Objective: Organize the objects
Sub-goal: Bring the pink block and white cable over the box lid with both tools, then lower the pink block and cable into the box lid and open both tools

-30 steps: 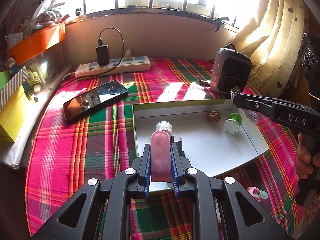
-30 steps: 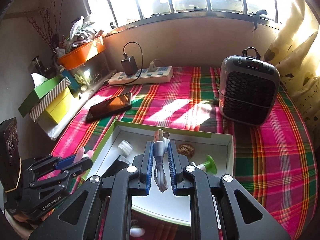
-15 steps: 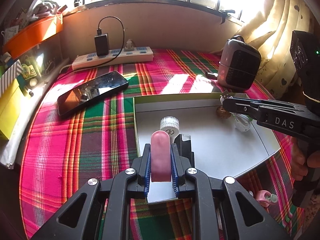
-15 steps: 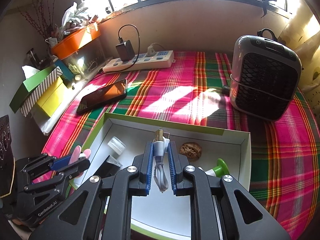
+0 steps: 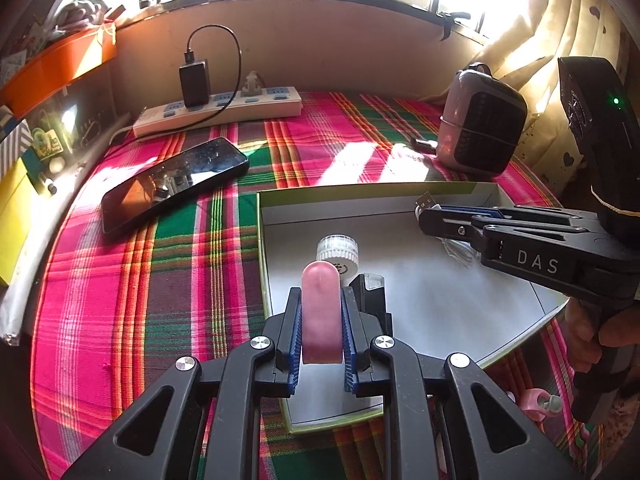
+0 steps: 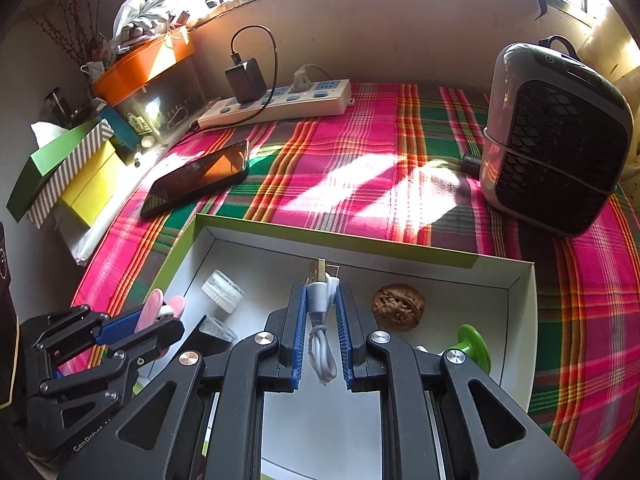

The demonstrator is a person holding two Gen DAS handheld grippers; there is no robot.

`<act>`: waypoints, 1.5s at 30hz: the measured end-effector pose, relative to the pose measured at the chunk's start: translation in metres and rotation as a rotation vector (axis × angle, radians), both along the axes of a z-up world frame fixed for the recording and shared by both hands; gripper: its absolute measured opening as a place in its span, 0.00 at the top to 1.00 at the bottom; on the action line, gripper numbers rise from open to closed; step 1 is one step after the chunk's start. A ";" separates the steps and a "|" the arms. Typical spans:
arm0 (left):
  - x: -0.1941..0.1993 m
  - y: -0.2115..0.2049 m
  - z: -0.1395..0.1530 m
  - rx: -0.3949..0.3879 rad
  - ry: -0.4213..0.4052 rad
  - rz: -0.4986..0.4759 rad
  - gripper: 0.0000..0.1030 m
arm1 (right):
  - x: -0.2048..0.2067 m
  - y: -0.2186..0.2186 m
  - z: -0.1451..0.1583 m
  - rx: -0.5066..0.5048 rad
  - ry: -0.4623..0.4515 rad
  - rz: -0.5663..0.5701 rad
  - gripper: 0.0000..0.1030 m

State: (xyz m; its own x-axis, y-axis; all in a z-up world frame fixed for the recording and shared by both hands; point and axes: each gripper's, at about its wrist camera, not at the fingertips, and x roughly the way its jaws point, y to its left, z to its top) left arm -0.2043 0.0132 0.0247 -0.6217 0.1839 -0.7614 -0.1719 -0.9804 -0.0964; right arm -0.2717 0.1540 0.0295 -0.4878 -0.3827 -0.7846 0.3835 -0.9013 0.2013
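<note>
Pink tube (image 5: pixel 321 312) is clamped tight in the left gripper (image 5: pixel 321 332) and a white cable (image 6: pixel 320 320) in the right gripper (image 6: pixel 320 320) — both held over the box (image 6: pixel 516 320), so drop-off looks next — jaws need opening.

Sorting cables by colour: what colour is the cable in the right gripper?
White, with a metal USB plug; the cable shows best in the right wrist view.
</note>
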 end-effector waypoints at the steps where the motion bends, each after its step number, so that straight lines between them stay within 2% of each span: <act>1: -0.001 0.001 -0.001 0.001 -0.004 -0.002 0.84 | -0.001 -0.001 -0.001 0.003 -0.001 -0.001 0.85; 27: -0.007 0.003 -0.007 -0.007 -0.005 -0.015 0.85 | -0.009 -0.011 -0.012 0.047 -0.011 0.001 0.85; 45: -0.007 0.003 -0.007 -0.009 -0.004 -0.015 0.84 | -0.010 -0.012 -0.016 0.040 -0.034 -0.010 0.84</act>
State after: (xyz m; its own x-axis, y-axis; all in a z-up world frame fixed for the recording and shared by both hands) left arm -0.2111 0.0165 0.0177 -0.6162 0.1865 -0.7652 -0.1863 -0.9785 -0.0885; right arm -0.2817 0.1422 0.0132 -0.4638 -0.3462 -0.8155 0.3683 -0.9125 0.1779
